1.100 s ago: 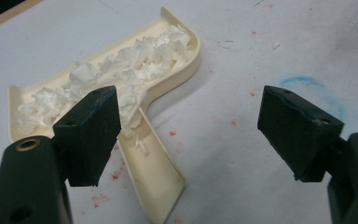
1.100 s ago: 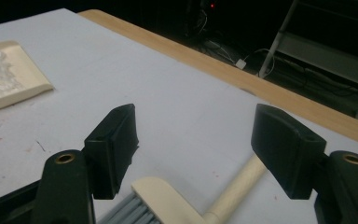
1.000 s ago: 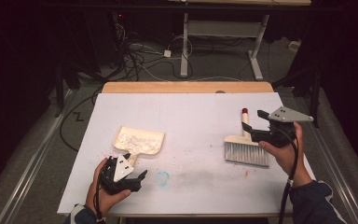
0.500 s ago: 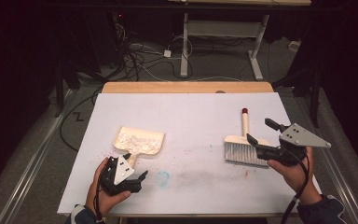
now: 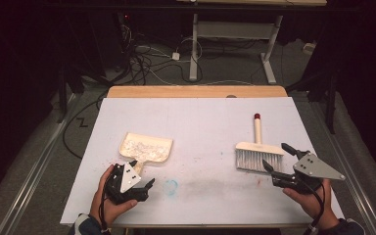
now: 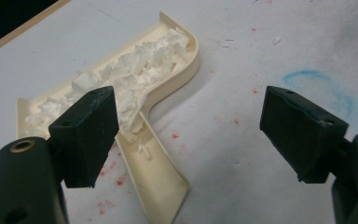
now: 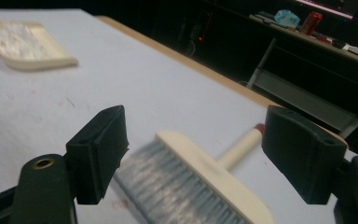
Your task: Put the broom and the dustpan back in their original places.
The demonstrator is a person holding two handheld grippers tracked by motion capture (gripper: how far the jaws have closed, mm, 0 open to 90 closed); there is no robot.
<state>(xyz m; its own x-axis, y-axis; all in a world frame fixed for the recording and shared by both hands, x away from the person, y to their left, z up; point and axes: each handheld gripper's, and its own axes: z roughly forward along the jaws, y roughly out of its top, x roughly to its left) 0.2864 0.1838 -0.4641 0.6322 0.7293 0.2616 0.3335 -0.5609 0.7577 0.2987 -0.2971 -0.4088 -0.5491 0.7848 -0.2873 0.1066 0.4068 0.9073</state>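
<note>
Step in hand: the sweeping looks finished; the dustpan holds white scraps and the brush lies alone on the white table, so both tools seem set down
Right gripper: jaws spread wide and have just been opening, nothing between the pads; it sits just beside the bristles, at about 4 o'clock from the brush head
Left gripper: jaws wide apart and empty, hovering at 6 o'clock from the dustpan, near its handle
Brush axis: long axis runs 12 to 6 o'clock in the high view, red-tipped handle pointing to 12, bristles to 6
Dustpan: handle points toward 6 o'clock, mouth toward 12
Next move: probably lifting the loaded dustpan by its handle, kept level so no scraps spill
</note>
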